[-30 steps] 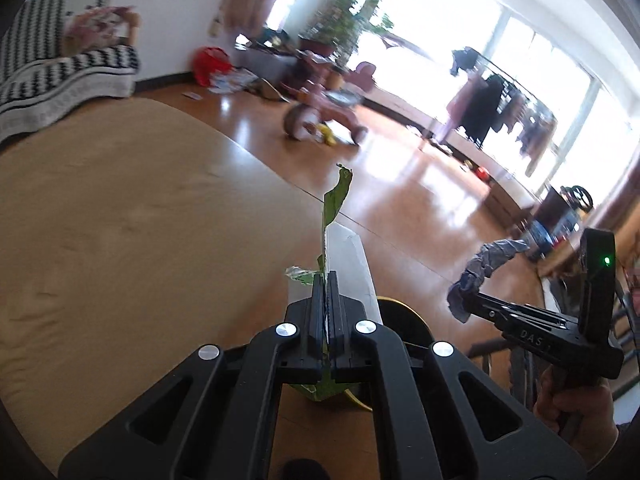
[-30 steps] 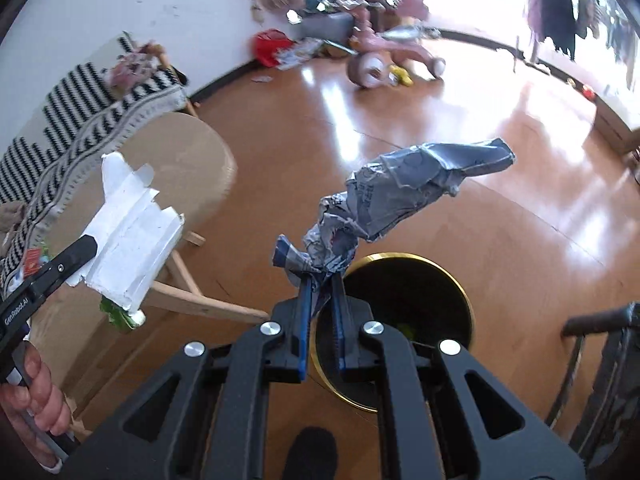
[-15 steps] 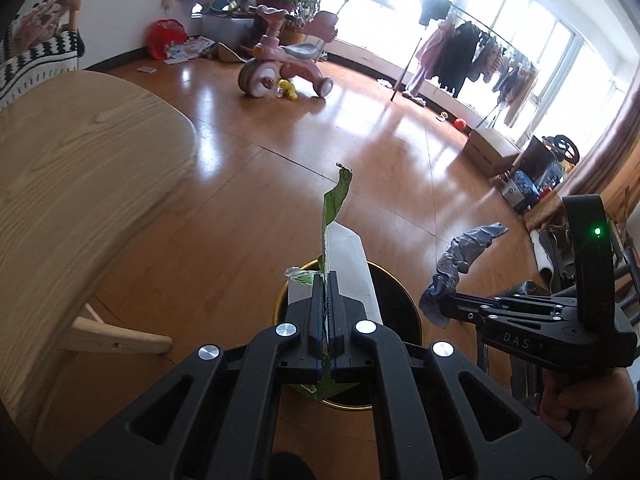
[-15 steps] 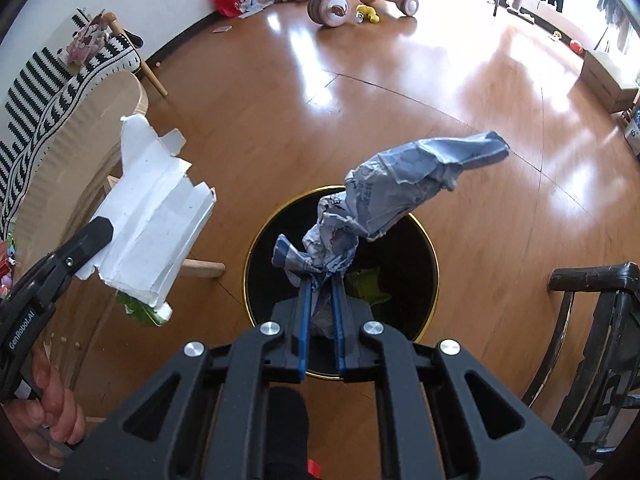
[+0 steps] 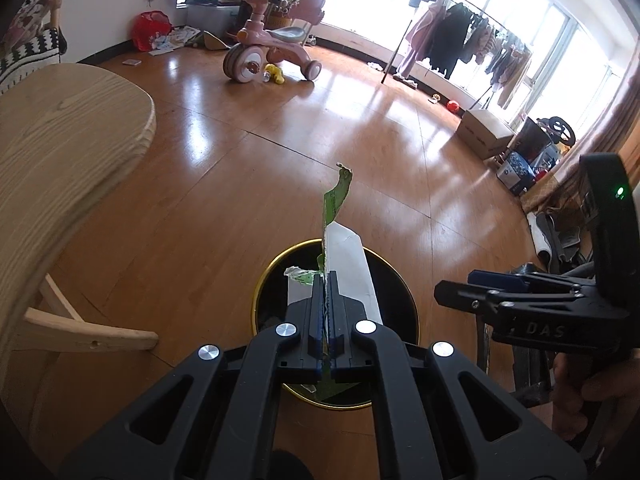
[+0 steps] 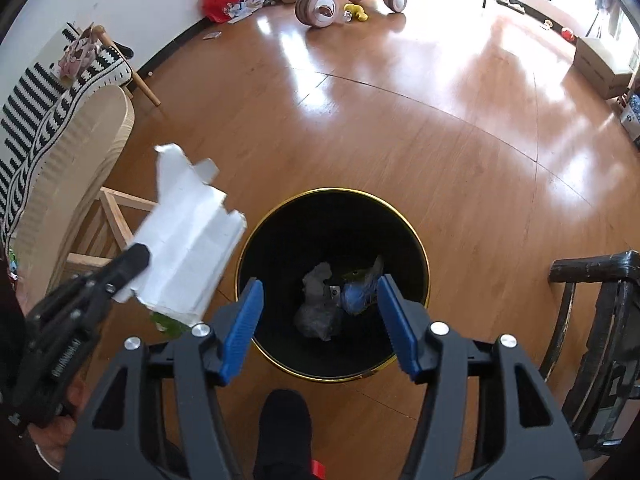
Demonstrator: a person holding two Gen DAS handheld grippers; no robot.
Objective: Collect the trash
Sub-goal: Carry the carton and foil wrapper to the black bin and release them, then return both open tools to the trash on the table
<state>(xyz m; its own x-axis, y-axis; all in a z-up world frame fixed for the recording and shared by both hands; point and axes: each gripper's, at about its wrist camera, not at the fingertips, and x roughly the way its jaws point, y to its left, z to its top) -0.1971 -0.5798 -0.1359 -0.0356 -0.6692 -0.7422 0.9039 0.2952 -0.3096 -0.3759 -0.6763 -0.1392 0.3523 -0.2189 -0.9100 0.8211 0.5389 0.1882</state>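
The left gripper [image 5: 327, 316] is clamped flat on a torn white carton [image 6: 188, 256] with a green printed face, held edge-on above the near-left rim of the black bin [image 6: 408, 236]; the carton's long axis runs forward and upward along the fingers, its ragged green tip [image 5: 338, 194] pointing away from the hand. The right gripper [image 6: 320, 320] hangs directly over the bin's mouth, its blue pads [image 6: 242, 328] spreading apart with nothing between them. Inside the bin lies a crumpled grey-and-blue wrapper [image 6: 344, 296]; in the dark interior it is hard to tell whether it is one piece or several. A dark shoe toe [image 6: 284, 420] sits just short of the bin. To the bin's left stands a pale wooden table [image 5: 60, 152] with its leg frame close by, and to the right a black chair [image 6: 600, 320]. Beyond the bin stretches glossy wooden floor [image 6: 400, 120], then a pink tricycle [image 5: 268, 56], and a clothes rack [image 5: 460, 44] by the windows.
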